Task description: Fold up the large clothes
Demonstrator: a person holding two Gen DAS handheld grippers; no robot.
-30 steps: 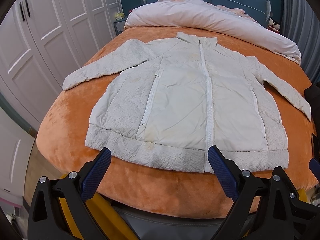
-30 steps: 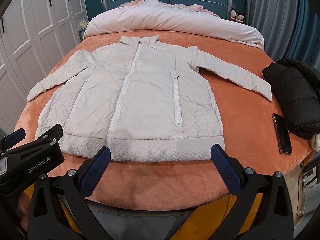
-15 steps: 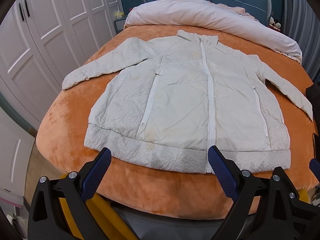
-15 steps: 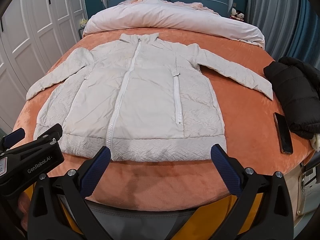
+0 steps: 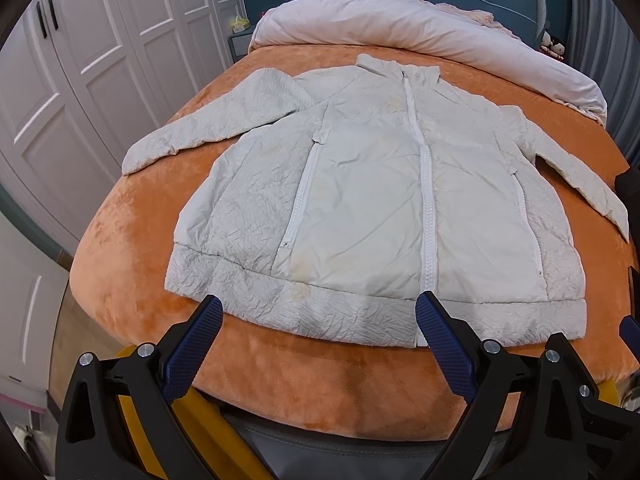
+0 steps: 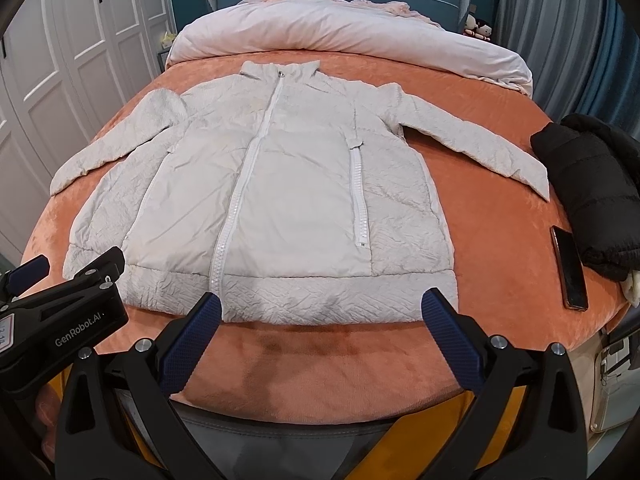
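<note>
A white zipped jacket [image 5: 368, 200] lies flat, front up, on the orange bedspread [image 5: 132, 264], sleeves spread to both sides, hem toward me. It also shows in the right wrist view [image 6: 280, 200]. My left gripper [image 5: 318, 314] is open and empty, hovering just before the hem near the bed's front edge. My right gripper [image 6: 322, 312] is open and empty, over the hem's right half. The left gripper's body [image 6: 60, 320] shows at the lower left of the right wrist view.
A rolled pinkish duvet [image 6: 340, 24] lies across the head of the bed. A black jacket [image 6: 592, 184] and a phone [image 6: 570, 268] lie at the bed's right edge. White wardrobe doors [image 5: 80, 60] stand left; curtains [image 6: 560, 20] hang right.
Both grippers have moved slightly forward toward the jacket's hem. The jacket has not moved, and both grippers stay open.
</note>
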